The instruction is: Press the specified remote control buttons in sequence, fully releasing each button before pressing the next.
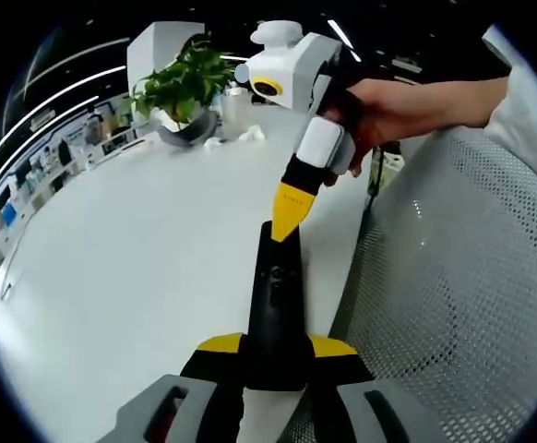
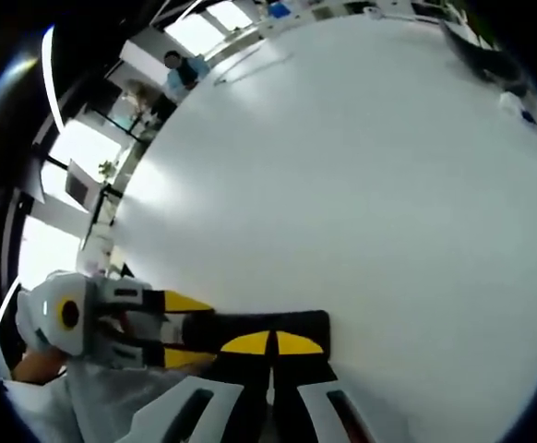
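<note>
Remote (image 1: 276, 314): rigid, light, slick — we clamp its lower end, centre frame.
Left gripper (image 1: 276, 355): gripping it.
Right gripper (image 2: 270, 343): jaws together — pressing.

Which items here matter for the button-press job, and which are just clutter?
In the job:
- slim black remote control, clamped in the left gripper
- right gripper, shut yellow tips on the remote's far end
- white table

Lying about:
- green potted plant
- crumpled white tissue
- grey mesh chair

Bare tabletop (image 1: 130, 277); plant (image 1: 184, 88) far off.
</note>
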The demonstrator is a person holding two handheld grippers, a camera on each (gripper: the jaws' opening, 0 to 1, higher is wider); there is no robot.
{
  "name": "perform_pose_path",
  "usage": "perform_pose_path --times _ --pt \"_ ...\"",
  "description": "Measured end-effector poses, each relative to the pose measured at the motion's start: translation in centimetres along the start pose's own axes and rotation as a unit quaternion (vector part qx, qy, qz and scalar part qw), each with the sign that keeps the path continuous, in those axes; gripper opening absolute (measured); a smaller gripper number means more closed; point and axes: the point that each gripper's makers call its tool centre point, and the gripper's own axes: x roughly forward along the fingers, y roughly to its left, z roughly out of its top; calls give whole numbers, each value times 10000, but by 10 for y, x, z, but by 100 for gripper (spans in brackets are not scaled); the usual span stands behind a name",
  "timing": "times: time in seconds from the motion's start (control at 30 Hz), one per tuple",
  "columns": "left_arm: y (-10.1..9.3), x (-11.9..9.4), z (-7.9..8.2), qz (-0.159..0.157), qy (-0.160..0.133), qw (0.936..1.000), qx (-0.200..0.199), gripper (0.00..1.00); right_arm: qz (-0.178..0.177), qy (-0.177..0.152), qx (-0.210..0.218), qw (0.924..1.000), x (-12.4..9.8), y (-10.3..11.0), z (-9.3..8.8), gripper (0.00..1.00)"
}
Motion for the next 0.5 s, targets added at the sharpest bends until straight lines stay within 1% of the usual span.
perform_pose_path --times 0.2,0.3,0.37,0.5 --pt "0 0 0 -7 -6 10000 3 25 96 -11 245 9997 0 -2 0 0" --pt "0 0 0 -11 -6 10000 10 25 112 -22 299 9995 0 -2 0 0" --pt "0 0 0 -11 -7 10000 12 25 89 -33 260 9996 0 -1 0 0" --pt "0 1 0 -12 -8 10000 9 25 -10 -35 50 10000 0 0 0 0"
